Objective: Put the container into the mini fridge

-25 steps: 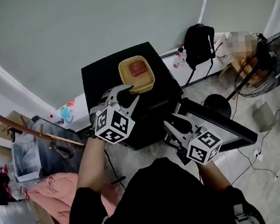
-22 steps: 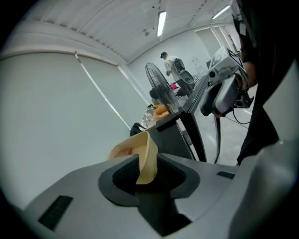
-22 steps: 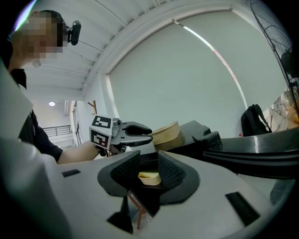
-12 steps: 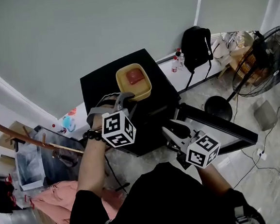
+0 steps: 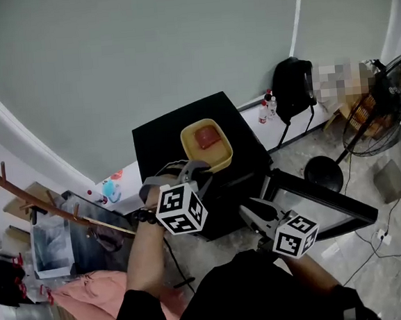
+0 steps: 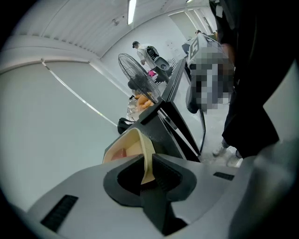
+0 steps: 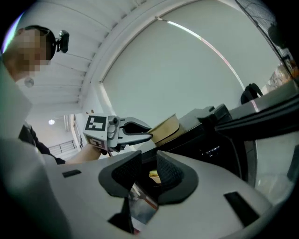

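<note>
A yellow container (image 5: 206, 145) with something red inside sits on top of the black mini fridge (image 5: 160, 131). My left gripper (image 5: 196, 169) reaches to its near edge. In the left gripper view the container's wall (image 6: 133, 142) stands between the jaws of the left gripper (image 6: 148, 161), which have just been closing and now press on it. My right gripper (image 5: 250, 211) hangs lower, in front of the fridge by its open door (image 5: 329, 200). Its jaws have just been closing a little, with a gap and nothing between them (image 7: 148, 163). The right gripper view also shows the container (image 7: 166, 128).
A black backpack (image 5: 293, 85) leans on the wall at the right, with small bottles (image 5: 268, 108) beside it. A standing fan (image 5: 390, 97) and a round black base (image 5: 324, 173) are further right. A wooden rack (image 5: 51, 210) and pink cloth (image 5: 80, 299) lie at the left.
The left gripper has rolled, and its jaws, open beside the container's near edge before, have come together on the rim. The right gripper has hardly moved.
</note>
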The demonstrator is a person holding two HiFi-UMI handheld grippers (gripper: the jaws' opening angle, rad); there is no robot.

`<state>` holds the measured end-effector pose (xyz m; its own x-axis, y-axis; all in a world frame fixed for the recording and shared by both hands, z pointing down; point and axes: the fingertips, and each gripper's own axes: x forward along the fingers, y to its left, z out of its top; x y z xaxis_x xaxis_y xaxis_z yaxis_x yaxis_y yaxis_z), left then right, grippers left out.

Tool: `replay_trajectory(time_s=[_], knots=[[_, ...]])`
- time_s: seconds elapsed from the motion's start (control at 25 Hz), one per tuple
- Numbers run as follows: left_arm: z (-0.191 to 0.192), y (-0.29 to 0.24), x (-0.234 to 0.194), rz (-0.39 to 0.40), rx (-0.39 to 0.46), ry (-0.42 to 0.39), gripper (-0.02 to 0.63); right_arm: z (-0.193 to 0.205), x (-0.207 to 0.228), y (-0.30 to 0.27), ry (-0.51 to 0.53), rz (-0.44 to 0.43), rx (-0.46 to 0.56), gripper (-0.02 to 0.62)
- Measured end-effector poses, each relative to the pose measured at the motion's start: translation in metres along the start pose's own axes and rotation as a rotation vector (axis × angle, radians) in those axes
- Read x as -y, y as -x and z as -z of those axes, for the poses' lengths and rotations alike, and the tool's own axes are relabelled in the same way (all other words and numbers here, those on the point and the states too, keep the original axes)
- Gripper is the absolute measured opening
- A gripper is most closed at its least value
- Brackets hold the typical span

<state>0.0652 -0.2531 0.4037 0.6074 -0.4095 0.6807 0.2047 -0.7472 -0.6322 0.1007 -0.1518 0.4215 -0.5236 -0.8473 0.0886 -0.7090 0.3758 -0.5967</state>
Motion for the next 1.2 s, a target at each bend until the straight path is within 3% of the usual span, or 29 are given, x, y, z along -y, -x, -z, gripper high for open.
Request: replay_trajectory(time_s=[0.12, 0.24, 0.44, 0.6, 1.2], knots=[[-0.001, 0.011, 0.008, 0.001, 0.018, 0.004, 0.066, -0.001, -0.001, -0.007, -0.166, -0.041, 0.034, 0.129], [-0.003, 0.023, 0.017, 0.008, 0.034, 0.011, 0.064, -0.002, -0.006, -0.015, -0.345, -0.093, 0.044, 0.196], [-0.009, 0.04, 0.036, 0.014, 0.051, 0.009, 0.063, -0.014, -0.006, -0.026, -0.51, -0.126, 0.093, 0.279], [-0.013, 0.054, 0.046, 0.012, 0.071, 0.025, 0.062, -0.019, -0.009, -0.04, -0.653, -0.149, 0.128, 0.308], [-0.017, 0.093, 0.07, -0.026, 0.154, 0.04, 0.037, -0.017, -0.035, -0.073, -0.726, -0.178, 0.159, 0.313]])
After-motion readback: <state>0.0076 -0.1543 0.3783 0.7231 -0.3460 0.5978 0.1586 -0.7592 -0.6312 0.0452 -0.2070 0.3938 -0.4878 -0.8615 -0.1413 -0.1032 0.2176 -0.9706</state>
